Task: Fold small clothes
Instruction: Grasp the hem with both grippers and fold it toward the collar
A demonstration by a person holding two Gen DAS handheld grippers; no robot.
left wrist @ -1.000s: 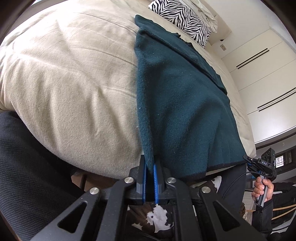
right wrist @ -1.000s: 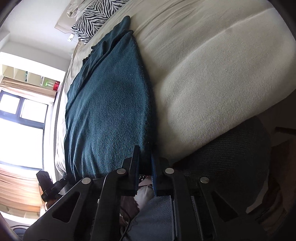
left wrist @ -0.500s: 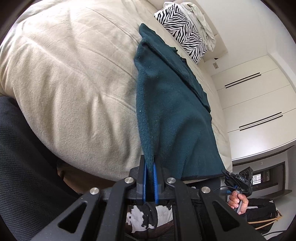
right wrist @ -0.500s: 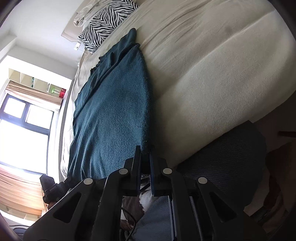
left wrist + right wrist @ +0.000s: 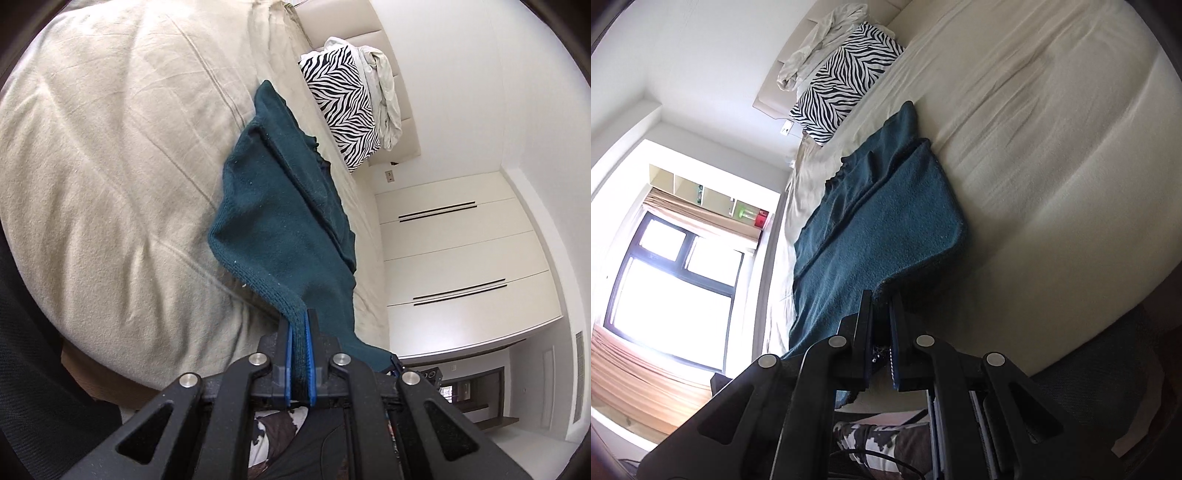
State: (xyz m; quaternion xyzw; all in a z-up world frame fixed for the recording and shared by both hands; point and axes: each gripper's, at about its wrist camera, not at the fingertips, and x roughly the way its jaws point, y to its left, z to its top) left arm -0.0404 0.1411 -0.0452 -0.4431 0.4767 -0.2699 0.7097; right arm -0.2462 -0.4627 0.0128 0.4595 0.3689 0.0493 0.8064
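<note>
On bed (image 5: 110,166), teal sweater (image 5: 280,221) lengthwise toward pillow (image 5: 343,110)

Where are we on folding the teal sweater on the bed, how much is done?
Done: the teal sweater lies spread on the bed, a fold of it apparently laid across its far side. In hand: the left gripper and right gripper each pinch a near corner, lifted off the mattress. Left: carrying that hem over toward the zebra pillow end, then flattening.

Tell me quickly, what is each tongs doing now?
Left tongs: closed on the teal sweater corner.
Right tongs: closed on the sweater's other corner.
</note>
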